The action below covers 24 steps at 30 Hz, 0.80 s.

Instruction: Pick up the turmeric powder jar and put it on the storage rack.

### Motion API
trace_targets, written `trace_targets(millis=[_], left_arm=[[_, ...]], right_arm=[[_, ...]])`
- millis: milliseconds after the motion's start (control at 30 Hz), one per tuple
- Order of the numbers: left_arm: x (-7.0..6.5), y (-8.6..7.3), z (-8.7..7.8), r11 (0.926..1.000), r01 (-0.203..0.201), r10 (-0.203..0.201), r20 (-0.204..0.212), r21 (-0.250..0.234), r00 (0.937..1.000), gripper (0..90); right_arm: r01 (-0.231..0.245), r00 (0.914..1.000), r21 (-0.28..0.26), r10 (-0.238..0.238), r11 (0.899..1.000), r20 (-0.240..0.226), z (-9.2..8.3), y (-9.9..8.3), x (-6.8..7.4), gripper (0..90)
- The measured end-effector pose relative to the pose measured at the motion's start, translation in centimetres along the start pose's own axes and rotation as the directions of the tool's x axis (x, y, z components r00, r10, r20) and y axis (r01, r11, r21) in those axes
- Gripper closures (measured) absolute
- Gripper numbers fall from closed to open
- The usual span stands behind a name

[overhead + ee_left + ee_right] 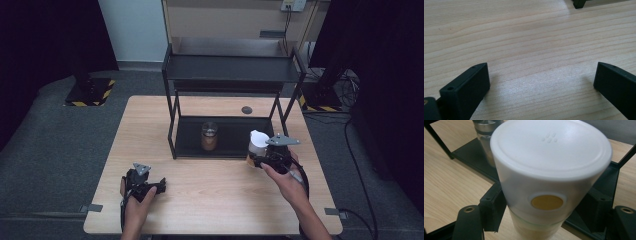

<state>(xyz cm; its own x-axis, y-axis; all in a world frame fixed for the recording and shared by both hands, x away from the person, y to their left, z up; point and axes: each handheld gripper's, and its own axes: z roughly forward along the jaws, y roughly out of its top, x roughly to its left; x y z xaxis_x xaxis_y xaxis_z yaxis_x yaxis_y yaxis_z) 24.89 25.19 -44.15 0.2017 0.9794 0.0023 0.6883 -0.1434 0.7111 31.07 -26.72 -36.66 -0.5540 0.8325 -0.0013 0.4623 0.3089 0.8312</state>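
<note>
A jar with a tall white cap and a yellow dot on the cap's side is held at the front right corner of the black two-tier shelf. My right gripper is shut on the jar's glass body, one jaw on each side. A second jar with a metal lid and brownish contents stands on the shelf's lower tier. My left gripper rests low over the bare wood at the front left, jaws wide apart with nothing between them.
The wooden table has a small dark round grommet behind the shelf. The shelf's upper tier is bare. Dark floor surrounds the table, with stands and cables at the right.
</note>
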Motion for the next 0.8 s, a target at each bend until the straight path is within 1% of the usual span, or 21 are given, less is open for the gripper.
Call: trace_targets(millis=[333,533,800], left_arm=[[-0.1,0.1,0.1,1.0000,0.001,-0.001,-0.001,0.001,1.0000,0.0],[-0.2,0.2,0.1,1.0000,0.000,0.000,0.000,0.002,1.0000,0.0],[-0.2,0.2,0.2,1.0000,0.000,0.000,0.000,0.001,1.0000,0.0]], right_arm=[[-0.014,0.9999,-0.002,0.014,1.000,0.009,1.2,1.0,-0.3,31.4],[-0.033,0.9993,-0.003,0.033,0.999,0.017,2.0,1.3,-0.4,31.4],[-0.036,0.9989,-0.004,0.036,0.999,0.031,2.7,1.6,-0.3,31.3]])
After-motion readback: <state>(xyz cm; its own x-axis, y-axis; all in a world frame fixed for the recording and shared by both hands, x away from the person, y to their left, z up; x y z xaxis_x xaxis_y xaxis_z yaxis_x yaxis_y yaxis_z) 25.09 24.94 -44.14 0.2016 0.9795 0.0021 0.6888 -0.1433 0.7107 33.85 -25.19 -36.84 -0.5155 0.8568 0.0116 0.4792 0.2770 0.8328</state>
